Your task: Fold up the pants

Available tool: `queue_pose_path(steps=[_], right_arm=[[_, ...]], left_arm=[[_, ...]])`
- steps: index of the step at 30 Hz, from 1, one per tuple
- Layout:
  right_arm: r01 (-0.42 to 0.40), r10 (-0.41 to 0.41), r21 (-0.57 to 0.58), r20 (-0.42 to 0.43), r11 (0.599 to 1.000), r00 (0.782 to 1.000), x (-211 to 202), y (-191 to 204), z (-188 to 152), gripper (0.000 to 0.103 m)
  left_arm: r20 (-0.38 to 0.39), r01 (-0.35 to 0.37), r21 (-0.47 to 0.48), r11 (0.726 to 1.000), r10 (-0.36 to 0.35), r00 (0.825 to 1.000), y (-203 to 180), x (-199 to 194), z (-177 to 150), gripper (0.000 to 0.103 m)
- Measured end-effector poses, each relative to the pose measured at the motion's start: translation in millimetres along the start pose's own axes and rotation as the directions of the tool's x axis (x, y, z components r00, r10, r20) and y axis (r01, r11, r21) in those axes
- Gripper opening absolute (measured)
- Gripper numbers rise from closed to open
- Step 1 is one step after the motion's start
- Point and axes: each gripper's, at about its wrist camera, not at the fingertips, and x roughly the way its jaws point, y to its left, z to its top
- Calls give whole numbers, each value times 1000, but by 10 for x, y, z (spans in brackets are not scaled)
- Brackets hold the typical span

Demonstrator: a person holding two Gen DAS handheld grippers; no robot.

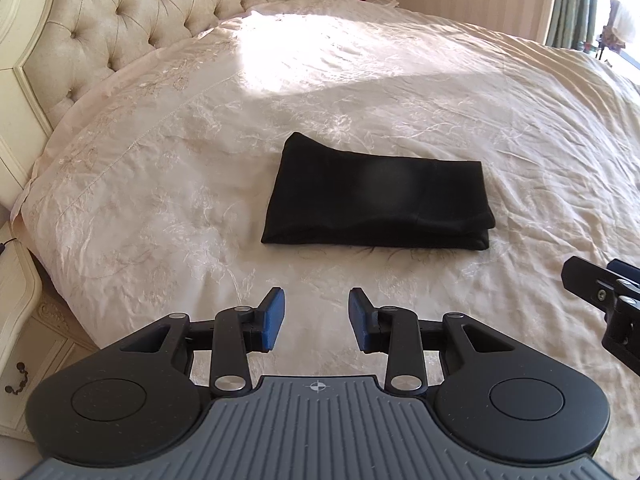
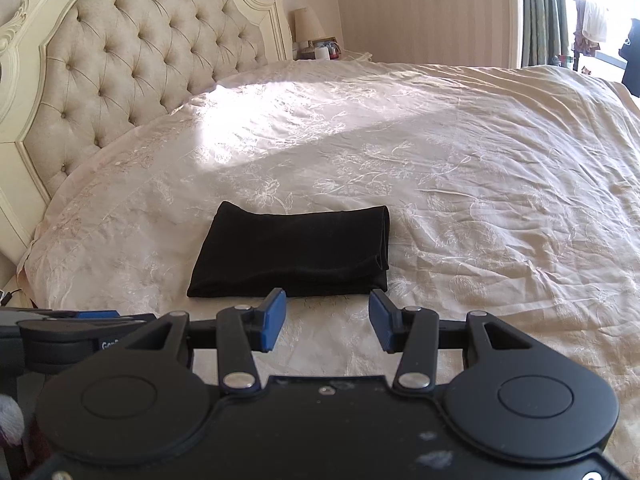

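Black pants (image 1: pixel 378 194) lie folded into a compact rectangle on the cream embroidered bedspread (image 1: pixel 160 184), with stacked layers showing at the right edge. My left gripper (image 1: pixel 317 320) hovers above the bed, short of the pants' near edge, open with nothing between its blue pads. In the right wrist view the same pants (image 2: pixel 292 252) lie just beyond my right gripper (image 2: pixel 327 322), which is open and empty too. Part of the right gripper (image 1: pixel 608 300) shows at the right edge of the left wrist view. The left gripper's body (image 2: pixel 68 332) shows at the left of the right wrist view.
A tufted cream headboard (image 2: pixel 132 52) rises at the left. A bedside cabinet (image 1: pixel 24 344) stands at the near left corner. A lamp and small items sit on a nightstand (image 2: pixel 316 46) at the far side. Curtains and a bright window (image 2: pixel 560 12) are at the right.
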Motion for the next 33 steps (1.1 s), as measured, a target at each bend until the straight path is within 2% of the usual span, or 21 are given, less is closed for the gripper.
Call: queue_pose_path(steps=[6, 10, 19, 33], right_arm=[[0, 0, -5, 1, 1000, 1000, -22, 40, -1, 49], [1, -1, -7, 5, 1000, 1000, -26, 59, 9, 49], [-3, 3, -4, 1, 1000, 1000, -20, 100, 14, 49], [-12, 12, 14, -17, 1000, 1000, 14, 75, 28, 49]], left_arm=[[10, -26, 9, 1000, 26, 1000, -24, 5, -4, 36], [13, -40, 19, 999, 40, 999, -22, 9, -3, 46], [-37, -12, 2, 1000, 12, 999, 52, 60, 18, 46], [-43, -9, 20, 1000, 10, 999, 31, 100, 60, 46]])
